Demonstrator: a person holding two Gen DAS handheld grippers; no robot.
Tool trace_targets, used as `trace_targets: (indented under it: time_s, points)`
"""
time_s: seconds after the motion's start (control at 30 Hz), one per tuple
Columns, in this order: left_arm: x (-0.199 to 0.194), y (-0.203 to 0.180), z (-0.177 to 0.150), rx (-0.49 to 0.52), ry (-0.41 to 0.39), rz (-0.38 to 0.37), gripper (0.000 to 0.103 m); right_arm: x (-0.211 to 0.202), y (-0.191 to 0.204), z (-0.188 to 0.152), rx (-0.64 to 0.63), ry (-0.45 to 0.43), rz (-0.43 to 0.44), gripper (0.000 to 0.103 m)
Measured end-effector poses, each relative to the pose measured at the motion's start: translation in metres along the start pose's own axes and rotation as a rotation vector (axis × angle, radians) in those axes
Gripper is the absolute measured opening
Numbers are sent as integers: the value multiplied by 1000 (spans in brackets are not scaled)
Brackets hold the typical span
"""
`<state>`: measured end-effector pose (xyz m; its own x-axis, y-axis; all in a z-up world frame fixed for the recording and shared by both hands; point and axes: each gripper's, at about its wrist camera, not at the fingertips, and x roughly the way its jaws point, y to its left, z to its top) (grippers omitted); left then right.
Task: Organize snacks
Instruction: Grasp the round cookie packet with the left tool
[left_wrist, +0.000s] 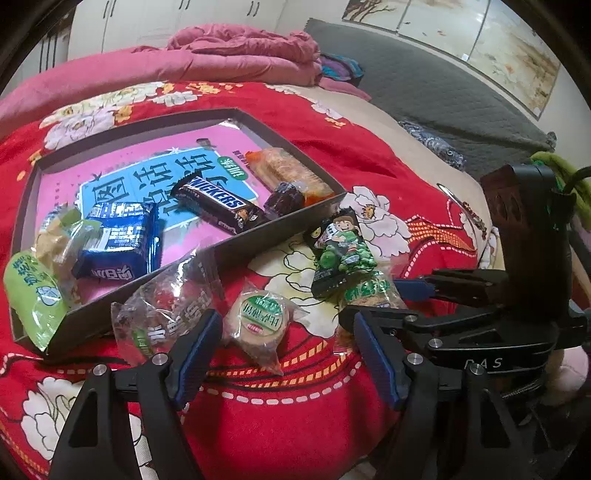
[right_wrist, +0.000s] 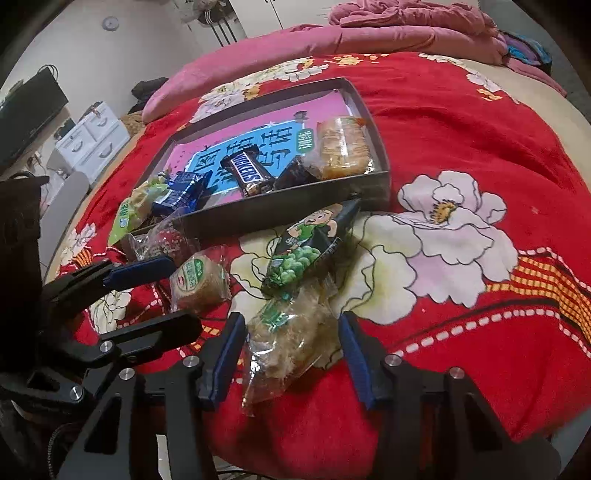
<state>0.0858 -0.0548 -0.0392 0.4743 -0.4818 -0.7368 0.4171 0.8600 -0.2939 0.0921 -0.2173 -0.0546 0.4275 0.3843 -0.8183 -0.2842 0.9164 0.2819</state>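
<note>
My right gripper (right_wrist: 290, 319) has its blue pads against both sides of a clear packet of beige flaky snack (right_wrist: 291, 343), which lies on the red blanket. My left gripper (left_wrist: 286, 321) stands open around a round cake in clear wrap (left_wrist: 258, 321), with neither pad touching it. A black pea packet with a cartoon figure (left_wrist: 340, 247) lies just beyond. The shallow grey tray (left_wrist: 280, 225) holds a Snickers bar (left_wrist: 218, 203), a blue packet (left_wrist: 118, 236), a cracker pack (left_wrist: 291, 173) and a dark sweet (left_wrist: 284, 201).
A green bag (left_wrist: 33, 295) hangs over the tray's near left corner. A clear packet with red contents (left_wrist: 162, 310) leans on the tray's front wall. A pink quilt (left_wrist: 221, 55) is piled at the back. A white drawer unit (right_wrist: 92, 140) stands beyond the bed's left edge.
</note>
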Motion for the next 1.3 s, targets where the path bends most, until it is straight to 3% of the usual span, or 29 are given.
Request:
trace_targets:
  time_s: [0.3, 0.57, 0.8, 0.9, 1.03, 1.3]
  points:
    - [8, -1, 1, 7, 11, 10, 75, -6, -7, 1, 12, -21, 44, 43]
    - [22, -1, 1, 4, 27, 29, 75, -19, -28, -1, 93, -47, 15, 43]
    - [29, 3, 3, -38, 31, 24, 68, -26, -36, 0, 122, -70, -1, 43]
    - [31, 5, 4, -49, 33, 26, 61, -29, -40, 0, 134, -79, -13, 43]
    - [32, 6, 6, -43, 44, 58, 39, -33, -45, -1, 155, -95, -28, 43]
    - [26, -1, 6, -28, 49, 22, 36, -46, -47, 3, 158, -159, -60, 43]
